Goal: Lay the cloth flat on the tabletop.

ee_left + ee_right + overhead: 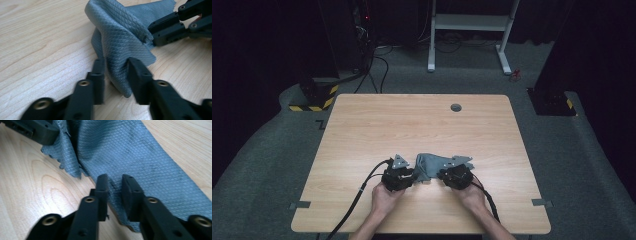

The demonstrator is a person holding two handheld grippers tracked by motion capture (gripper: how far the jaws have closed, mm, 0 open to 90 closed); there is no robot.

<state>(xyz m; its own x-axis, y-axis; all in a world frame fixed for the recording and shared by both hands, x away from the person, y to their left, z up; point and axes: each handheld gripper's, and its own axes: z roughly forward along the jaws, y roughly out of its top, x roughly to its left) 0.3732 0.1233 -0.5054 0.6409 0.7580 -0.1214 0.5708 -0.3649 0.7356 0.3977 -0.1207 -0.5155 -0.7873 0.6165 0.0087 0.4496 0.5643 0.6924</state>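
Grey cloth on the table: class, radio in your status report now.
Left gripper pinching a fold of the grey cloth. Right gripper jaws astride its edge, grip unclear. Table around it bare.

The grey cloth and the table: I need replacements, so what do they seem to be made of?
Grey cloth: looks like a soft woven microfibre, matte, with a fine diamond texture and a frayed edge. Table: light wood or wood-look laminate, smooth, with visible grain; which of the two is unclear.

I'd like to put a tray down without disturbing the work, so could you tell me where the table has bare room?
The far half of the table is bare from the cable hole to the cloth, and so are strips along both side edges. The near middle is crowded: the left tool and right tool both grip the cloth there.
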